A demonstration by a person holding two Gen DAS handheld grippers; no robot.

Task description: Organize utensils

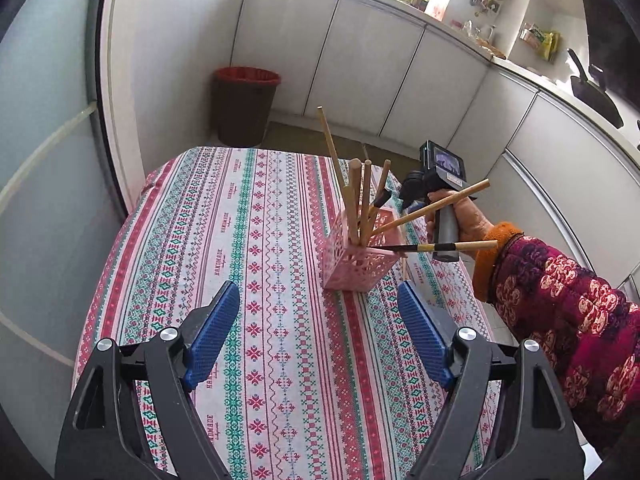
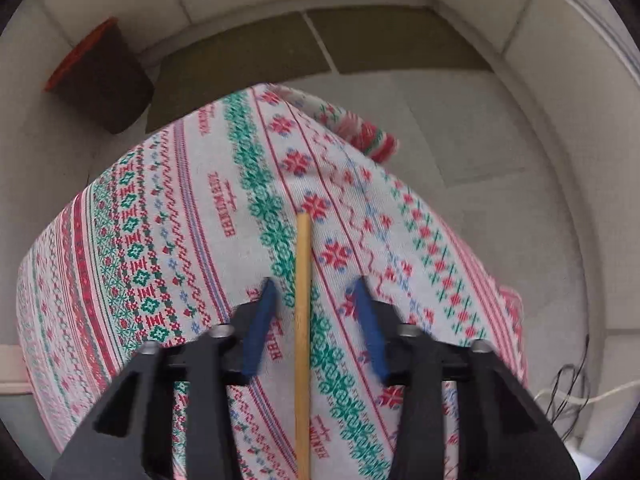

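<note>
We hold the left tongs (image 1: 318,292) above the table (image 1: 168,264), which is covered with a cloth in red, green and white pattern. Their blue pads are spread wide and nothing is between them. In front of them, a little to the right, a pink basket (image 1: 356,268) with lattice walls stands on the cloth. Several wooden sticks (image 1: 354,200) stand in it and lean in different directions. One dark utensil with a yellow band (image 1: 416,247) lies across its rim and points to the right.

Behind the basket, our right hand (image 1: 468,224), in a dark red flowered sleeve (image 1: 560,300), grips the handle of the other tool.

The right tongs (image 2: 316,284) point steeply down at the cloth near the table's corner. One wooden stick (image 2: 303,320) lies on the cloth and runs straight between the two pads. The pads stand apart on both sides of it and do not touch it, so the stick is not pinched.

On the floor beyond the table stands a dark bin with a red liner (image 1: 244,104), beside white cabinets (image 1: 360,60).
</note>
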